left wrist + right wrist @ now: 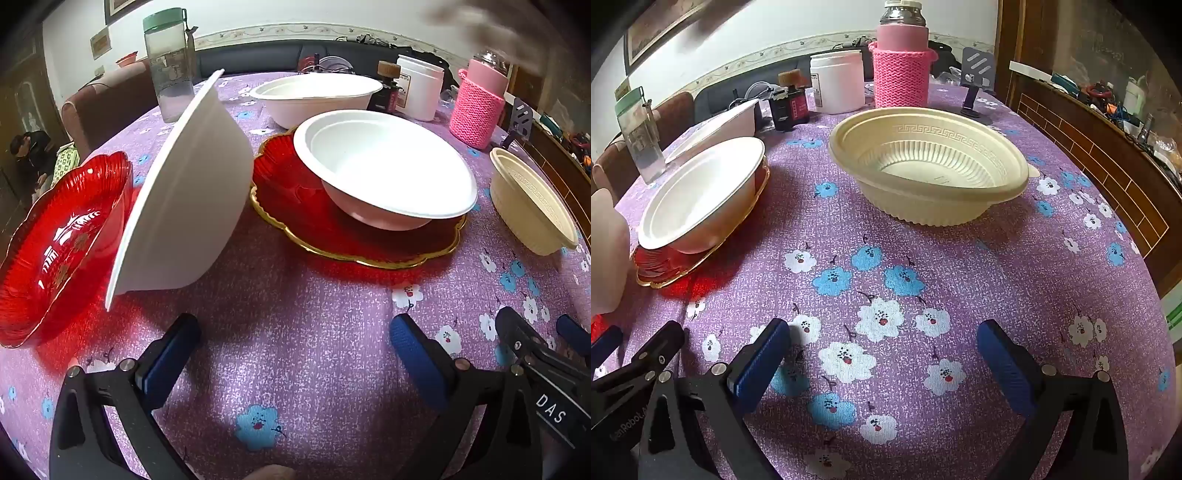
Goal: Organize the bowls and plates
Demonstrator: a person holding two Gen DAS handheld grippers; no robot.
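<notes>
In the left wrist view a white bowl (384, 166) sits on a red gold-rimmed plate (295, 218) at centre. Another white bowl (184, 199) stands tilted on its edge, leaning against a red glass dish (59, 243) at left. A third white bowl (314, 96) sits farther back. A cream ribbed bowl (532, 203) is at right, and it fills the middle of the right wrist view (931, 166). My left gripper (295, 350) is open and empty above the cloth. My right gripper (882, 354) is open and empty, in front of the cream bowl.
A purple flowered tablecloth (886, 277) covers the table. At the back stand a green-capped clear bottle (170, 62), a white jar (836, 81), a pink knitted flask (901, 62), a small dark bottle (790, 103) and a phone stand (977, 85). A wooden cabinet (1108, 155) runs along the right edge.
</notes>
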